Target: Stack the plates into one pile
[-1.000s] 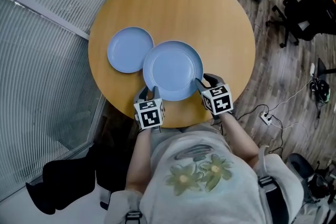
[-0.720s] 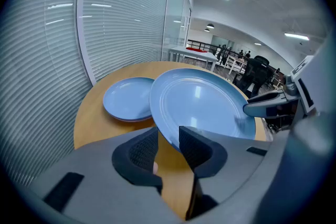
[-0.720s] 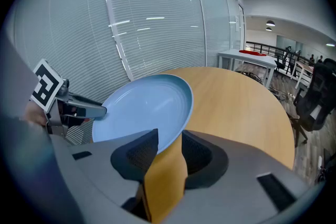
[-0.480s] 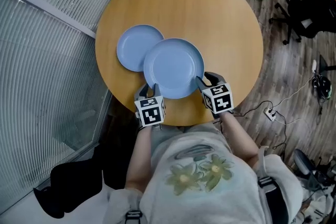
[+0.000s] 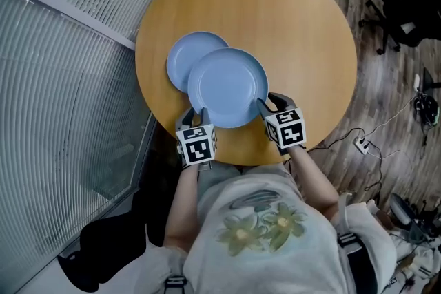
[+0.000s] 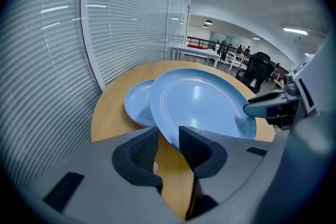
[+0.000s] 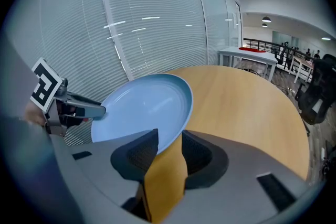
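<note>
Plates, two of them, both pale blue, and the carry is on! Large plate point(image 5: 227, 87) is up off the desk point(image 5: 296, 24), pinched at its rim from both ends. The left tongs point(image 5: 195, 115) are clamped on the rim on the side nearer the small plate point(image 5: 182, 57), and the right tongs point(image 5: 267, 105) are clamped on the side farther from it. Each gripper view shows the rim wedged tight in the grip (a proper two-handed hold). The large plate hangs over the small plate, covering part of it, not centred and seemingly not touching. By my reading this is the transfer step, roughly halfway through the job. Next call: carry it across until it sits squarely above the small plate, lower it level, then ease both tongs apart. Big on small, mind, so centring matters or it may rock.
</note>
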Motion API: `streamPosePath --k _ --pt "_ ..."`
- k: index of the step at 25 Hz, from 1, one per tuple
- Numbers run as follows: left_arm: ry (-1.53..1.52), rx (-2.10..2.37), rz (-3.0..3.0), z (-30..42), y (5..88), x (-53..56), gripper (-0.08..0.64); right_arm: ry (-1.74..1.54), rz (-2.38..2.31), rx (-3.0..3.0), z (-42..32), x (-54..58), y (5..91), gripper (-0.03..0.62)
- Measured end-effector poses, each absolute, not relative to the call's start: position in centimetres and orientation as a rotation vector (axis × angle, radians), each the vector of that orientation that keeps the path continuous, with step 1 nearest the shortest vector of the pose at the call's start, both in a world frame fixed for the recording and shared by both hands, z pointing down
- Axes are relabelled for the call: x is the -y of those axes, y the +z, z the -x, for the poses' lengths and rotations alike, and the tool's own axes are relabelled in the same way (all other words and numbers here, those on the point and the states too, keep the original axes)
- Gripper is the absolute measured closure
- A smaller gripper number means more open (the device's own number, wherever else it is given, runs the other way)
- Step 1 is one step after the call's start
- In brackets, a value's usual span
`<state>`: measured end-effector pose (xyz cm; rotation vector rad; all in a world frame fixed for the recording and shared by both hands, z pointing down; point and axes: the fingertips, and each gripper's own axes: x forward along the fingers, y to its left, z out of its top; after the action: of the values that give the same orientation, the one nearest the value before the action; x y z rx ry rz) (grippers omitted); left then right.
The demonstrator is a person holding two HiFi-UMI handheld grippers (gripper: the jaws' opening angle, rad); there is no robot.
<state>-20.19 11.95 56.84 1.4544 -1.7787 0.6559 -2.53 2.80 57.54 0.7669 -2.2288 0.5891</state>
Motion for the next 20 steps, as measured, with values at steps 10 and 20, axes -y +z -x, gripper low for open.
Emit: streamPosePath --k 10,20 --pt "0.676 1.748 -1.494 24.6 57.2 -9.7 0.428 0.612 -0.83 2.202 6.5 -1.5 57.9 0.436" --pt "0.724 1.692 -1.546 30.2 59.0 -6.5 0.428 0.651 -0.904 2.171 11.6 0.5 59.6 0.435"
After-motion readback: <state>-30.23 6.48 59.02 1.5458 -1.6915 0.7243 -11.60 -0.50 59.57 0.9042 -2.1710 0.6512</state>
